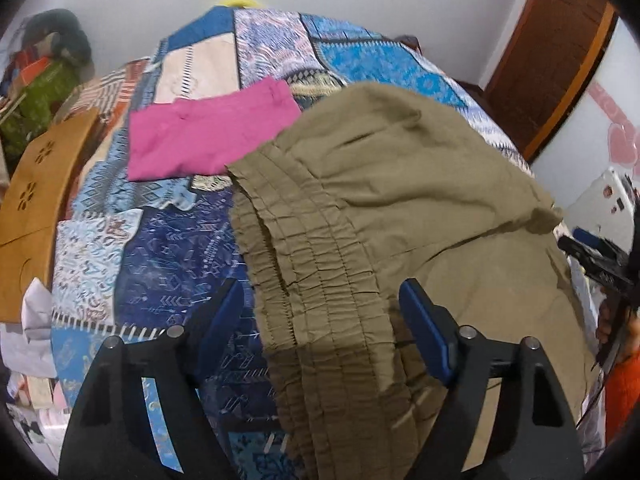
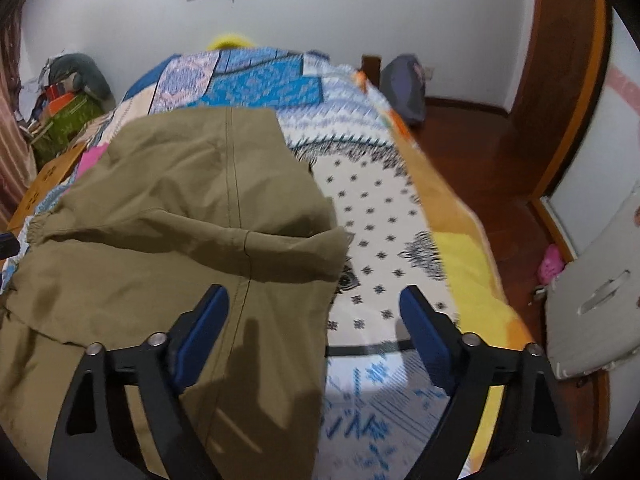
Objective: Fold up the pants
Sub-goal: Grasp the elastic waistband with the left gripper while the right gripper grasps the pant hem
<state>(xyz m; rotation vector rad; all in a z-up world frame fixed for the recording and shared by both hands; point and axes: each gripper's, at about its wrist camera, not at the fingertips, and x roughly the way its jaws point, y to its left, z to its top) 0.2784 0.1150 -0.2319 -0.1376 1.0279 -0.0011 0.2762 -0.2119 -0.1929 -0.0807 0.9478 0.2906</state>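
Olive-green pants (image 1: pixel 400 184) lie folded over on a patchwork bedspread (image 1: pixel 168 264). Their gathered elastic waistband (image 1: pixel 316 280) runs toward my left gripper (image 1: pixel 322 312), which is open and empty, with the waistband between its blue pads. In the right wrist view the pants (image 2: pixel 180 208) fill the left half, a fold edge lying across the middle. My right gripper (image 2: pixel 314 320) is open and empty, straddling the pants' right edge; its left pad (image 2: pixel 204 336) is over the fabric, its right pad (image 2: pixel 424 332) over the bedspread (image 2: pixel 384 216).
A pink folded garment (image 1: pixel 208 136) lies on the bed beyond the pants. A brown wooden board (image 1: pixel 36 200) and clutter (image 1: pixel 44 80) sit at the left. The bed's right edge drops to a wooden floor (image 2: pixel 480 152), with a grey board (image 2: pixel 600 300) leaning there.
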